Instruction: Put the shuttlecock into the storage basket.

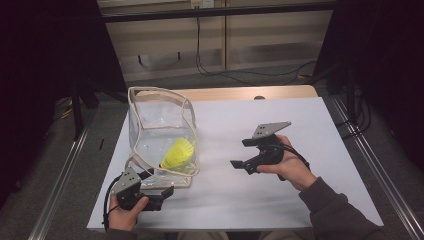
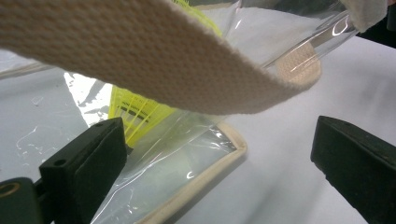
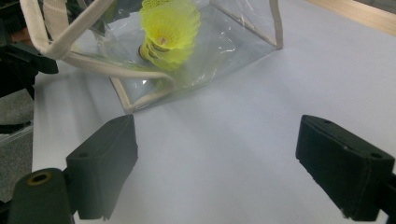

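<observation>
Two yellow shuttlecocks (image 1: pixel 178 154) lay nested inside a clear bag (image 1: pixel 161 134) with cream trim, which stood left of centre in the high view on the white counter (image 1: pixel 300 200). The left tongs (image 1: pixel 167 192), at the lower left of that view, stood wide just beside the bag's near corner, with the bag's cream strap (image 2: pixel 154 60) hanging above them. The right tongs (image 1: pixel 242 166), right of centre, stood wide with nothing between them, pointing toward the bag and apart from it.
</observation>
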`<action>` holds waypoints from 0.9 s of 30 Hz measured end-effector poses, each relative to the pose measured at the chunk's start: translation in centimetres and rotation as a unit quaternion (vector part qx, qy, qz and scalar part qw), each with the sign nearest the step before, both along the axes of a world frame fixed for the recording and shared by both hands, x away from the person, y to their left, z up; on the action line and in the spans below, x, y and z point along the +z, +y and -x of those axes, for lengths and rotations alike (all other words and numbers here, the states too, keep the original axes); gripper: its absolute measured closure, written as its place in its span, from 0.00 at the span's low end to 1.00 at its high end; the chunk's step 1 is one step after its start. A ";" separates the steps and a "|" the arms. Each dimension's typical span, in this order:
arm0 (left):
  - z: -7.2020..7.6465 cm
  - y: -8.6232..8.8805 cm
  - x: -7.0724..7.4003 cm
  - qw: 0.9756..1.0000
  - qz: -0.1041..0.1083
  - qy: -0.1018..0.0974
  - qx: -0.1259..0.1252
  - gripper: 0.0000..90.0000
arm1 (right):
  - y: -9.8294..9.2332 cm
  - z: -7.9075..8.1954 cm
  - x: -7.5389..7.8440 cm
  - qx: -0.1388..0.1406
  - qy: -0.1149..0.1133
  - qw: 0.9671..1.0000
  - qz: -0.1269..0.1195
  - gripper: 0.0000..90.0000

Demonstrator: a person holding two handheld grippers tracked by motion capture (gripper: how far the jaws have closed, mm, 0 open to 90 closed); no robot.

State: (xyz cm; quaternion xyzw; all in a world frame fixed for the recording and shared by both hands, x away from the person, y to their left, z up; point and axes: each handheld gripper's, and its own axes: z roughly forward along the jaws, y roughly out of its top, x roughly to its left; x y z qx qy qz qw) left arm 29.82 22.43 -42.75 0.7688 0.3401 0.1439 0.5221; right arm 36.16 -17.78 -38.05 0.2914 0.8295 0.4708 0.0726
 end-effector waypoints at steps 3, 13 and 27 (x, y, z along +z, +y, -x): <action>0.0 0.0 0.0 1.000 -0.002 0.000 0.000 0.04 | -0.6 0.2 -0.4 -0.006 0.001 1.000 -0.002 0.13; 0.0 -0.1 0.0 1.000 -0.002 0.001 0.000 0.04 | -2.6 0.8 -1.5 -0.024 0.002 1.000 -0.012 0.13; 0.0 -0.1 0.0 1.000 -0.002 0.002 0.000 0.04 | -4.5 1.7 -2.6 -0.036 0.001 0.999 -0.017 0.13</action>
